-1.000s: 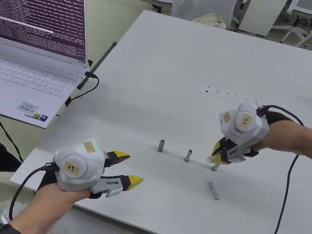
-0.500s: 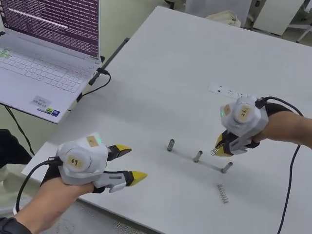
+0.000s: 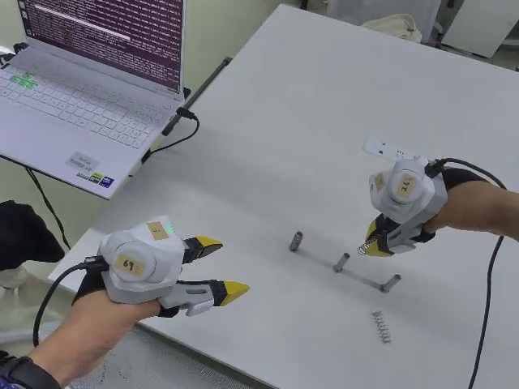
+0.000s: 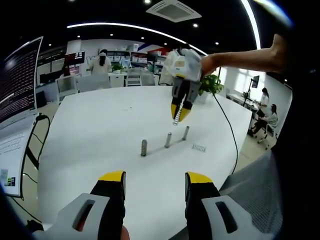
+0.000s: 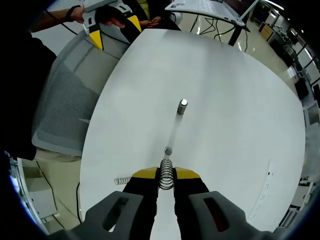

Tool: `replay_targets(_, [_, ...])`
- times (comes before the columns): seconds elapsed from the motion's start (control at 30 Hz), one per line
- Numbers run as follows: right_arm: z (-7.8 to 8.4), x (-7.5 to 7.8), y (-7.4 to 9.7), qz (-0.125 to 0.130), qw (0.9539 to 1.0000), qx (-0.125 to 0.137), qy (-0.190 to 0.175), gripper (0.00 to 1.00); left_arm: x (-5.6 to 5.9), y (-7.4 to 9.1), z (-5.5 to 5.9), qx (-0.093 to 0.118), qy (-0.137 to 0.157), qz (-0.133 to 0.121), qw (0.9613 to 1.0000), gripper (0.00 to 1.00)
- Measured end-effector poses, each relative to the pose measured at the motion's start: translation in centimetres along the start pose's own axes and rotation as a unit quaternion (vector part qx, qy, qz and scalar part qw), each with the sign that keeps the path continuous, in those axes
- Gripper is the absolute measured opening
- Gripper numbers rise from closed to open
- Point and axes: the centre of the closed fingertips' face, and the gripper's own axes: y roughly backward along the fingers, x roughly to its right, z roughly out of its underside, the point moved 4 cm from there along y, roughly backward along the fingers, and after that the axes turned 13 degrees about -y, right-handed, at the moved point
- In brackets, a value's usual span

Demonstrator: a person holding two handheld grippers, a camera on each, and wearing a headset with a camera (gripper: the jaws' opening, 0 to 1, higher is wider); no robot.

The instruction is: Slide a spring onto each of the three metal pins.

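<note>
Right gripper [image 3: 371, 247] clamped on a spring [image 5: 166, 181], raised above the table [image 3: 276, 121]. It is near the middle pin [image 3: 341, 262] and right pin [image 3: 391, 283], touching neither. Left pin [image 3: 296, 241] looks ribbed, possibly sleeved; too small to tell. Second spring [image 3: 380, 326] lies loose near the right pin. Left gripper [image 3: 223, 265] jaws apart, empty, at the table's near edge. Laptop [image 3: 73, 121] far left.

Left gripper [image 3: 225, 265] low, fingers spread apart, right gripper [image 3: 373, 245] pointing down, fingers pinched together
</note>
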Motion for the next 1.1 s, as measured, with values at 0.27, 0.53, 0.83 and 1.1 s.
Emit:
replay_targets(0.27, [-0.4, 0.4, -0.7, -0.005, 0.9999, -0.013, 0.008, 0.09, -0.6, 0.2, 0.3, -0.001, 0.006, -0.007, 1.0, 0.42])
replay_targets(0.53, [-0.5, 0.6, -1.2, -0.01, 0.9996, -0.023, 0.015, 0.09, -0.7, 0.3, 0.6, -0.003, 0.011, -0.009, 0.9999, 0.42])
replay_targets(0.83, [-0.5, 0.7, -1.6, -0.014, 0.9993, -0.03, 0.019, 0.09, -0.9, 0.4, 0.8, -0.005, 0.015, -0.012, 0.9998, 0.41])
replay_targets(1.1, [-0.5, 0.5, -2.1, -0.018, 0.9991, -0.033, 0.019, 0.09, -0.8, 0.4, 0.9, -0.007, 0.018, -0.011, 0.9998, 0.41])
